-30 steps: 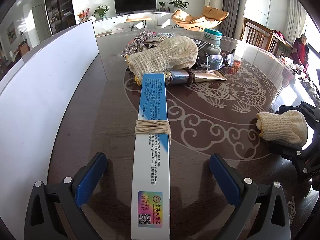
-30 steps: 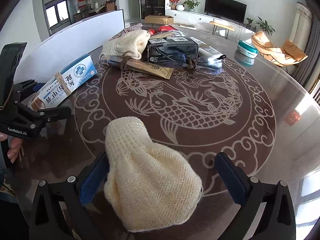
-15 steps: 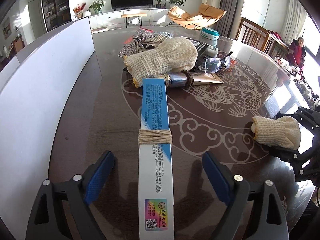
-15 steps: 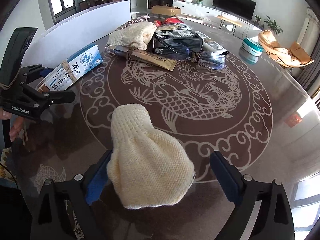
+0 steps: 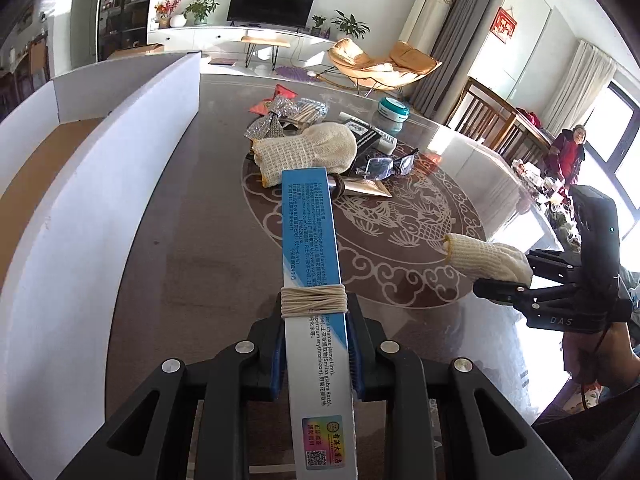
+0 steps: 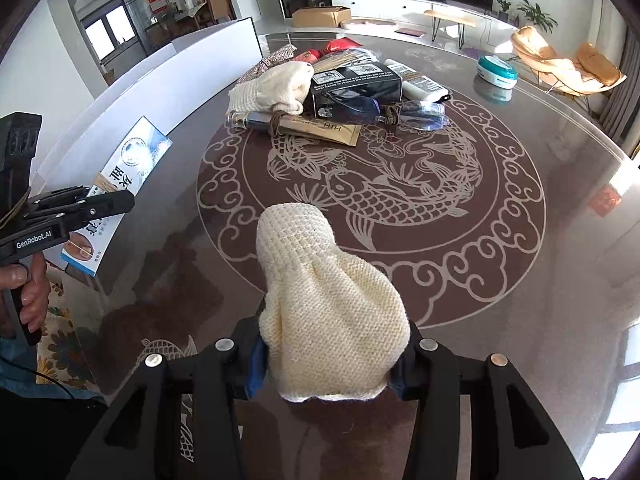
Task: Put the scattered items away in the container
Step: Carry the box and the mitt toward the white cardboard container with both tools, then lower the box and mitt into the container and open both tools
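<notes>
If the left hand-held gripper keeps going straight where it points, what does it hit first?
Probably the tube and knitted mitt just past the held box; depth unclear.

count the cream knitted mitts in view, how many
2: one knitted mitt clamped in the right gripper, the other on the pile beside the black box. More could be buried.

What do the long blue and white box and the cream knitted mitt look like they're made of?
The long blue and white box looks like thin printed cardboard with a slightly glossy finish: crisp folded edges, small print, a shiny sticker, string wound round it. The cream knitted mitt looks like coarse cotton or similar yarn, matte, with visible knit loops.
</notes>
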